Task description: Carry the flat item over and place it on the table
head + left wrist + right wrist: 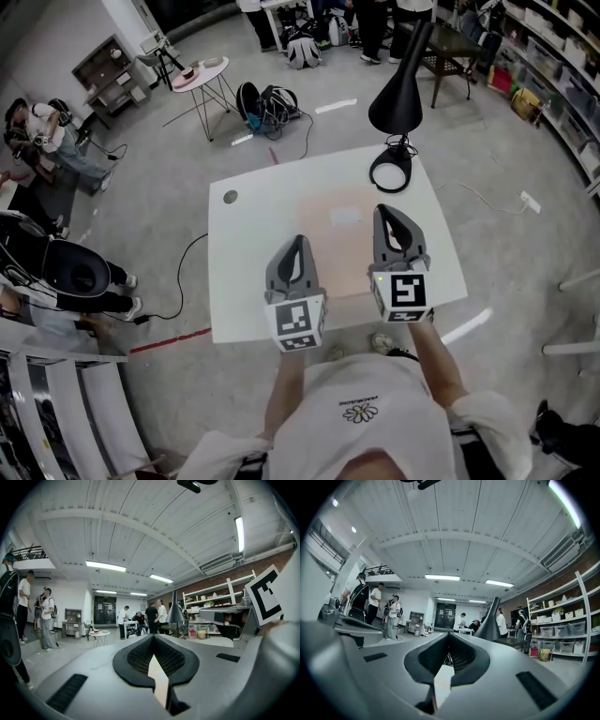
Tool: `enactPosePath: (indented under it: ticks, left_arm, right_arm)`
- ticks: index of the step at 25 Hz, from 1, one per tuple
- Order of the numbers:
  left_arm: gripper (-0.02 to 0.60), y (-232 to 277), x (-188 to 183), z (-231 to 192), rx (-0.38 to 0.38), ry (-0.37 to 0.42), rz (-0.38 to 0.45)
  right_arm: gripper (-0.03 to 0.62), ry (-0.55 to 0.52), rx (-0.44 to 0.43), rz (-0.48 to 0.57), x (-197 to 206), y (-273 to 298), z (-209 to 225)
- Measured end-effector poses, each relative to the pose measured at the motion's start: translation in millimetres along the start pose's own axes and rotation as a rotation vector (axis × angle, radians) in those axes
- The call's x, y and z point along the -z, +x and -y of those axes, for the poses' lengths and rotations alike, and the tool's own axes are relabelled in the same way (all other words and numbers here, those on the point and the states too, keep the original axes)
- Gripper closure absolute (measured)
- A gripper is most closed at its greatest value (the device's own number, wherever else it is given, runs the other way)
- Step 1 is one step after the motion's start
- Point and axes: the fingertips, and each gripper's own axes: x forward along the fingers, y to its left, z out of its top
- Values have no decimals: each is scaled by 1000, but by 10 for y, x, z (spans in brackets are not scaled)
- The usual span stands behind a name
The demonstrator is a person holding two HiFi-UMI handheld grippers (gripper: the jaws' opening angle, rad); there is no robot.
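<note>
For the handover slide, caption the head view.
Left tongs and right tongs, shut, above white table with pale pink sheet.

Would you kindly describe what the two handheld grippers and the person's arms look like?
The left gripper and right gripper are grey, tapering to a point, with black textured pads inside. Each carries a white cube with black square markers. The person wears a white short-sleeved T-shirt with a small flower print.

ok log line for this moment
left tool: shut, empty | right tool: shut, empty | pale pink sheet: flat on white table | black lamp: far edge
</note>
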Motion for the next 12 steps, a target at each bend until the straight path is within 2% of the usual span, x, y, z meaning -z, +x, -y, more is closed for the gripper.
enactPosePath:
  ticks: [12]
  left_arm:
    - [566,-5,-7,2,-7,-14,6]
  right_arm:
    - [583,-43,-12,1,-30,8,-46]
